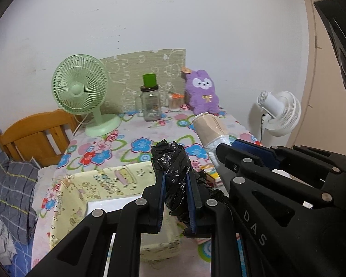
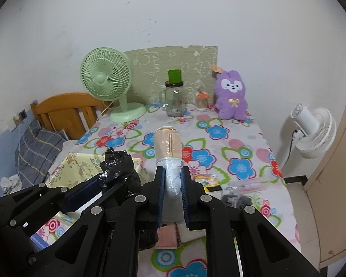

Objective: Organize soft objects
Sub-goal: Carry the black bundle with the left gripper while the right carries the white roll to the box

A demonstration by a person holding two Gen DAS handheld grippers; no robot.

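My left gripper (image 1: 175, 177) is shut on a crumpled black plastic bag roll (image 1: 173, 161) and holds it above a yellow fabric storage box (image 1: 108, 184) at the table's left front. My right gripper (image 2: 173, 180) is shut on a beige roll in clear plastic wrap (image 2: 168, 145), held above the floral tablecloth. The beige roll also shows in the left wrist view (image 1: 208, 129), and the black bag in the right wrist view (image 2: 117, 166). A purple plush rabbit (image 2: 230, 97) sits at the table's back right.
At the back stand a green desk fan (image 2: 108, 78), a glass jar with a green cup on top (image 2: 175, 97) and a small container (image 2: 201, 100). Small packets (image 2: 207, 181) lie near the front. A white fan (image 2: 316, 129) stands right of the table, a wooden bed frame (image 2: 64, 108) left.
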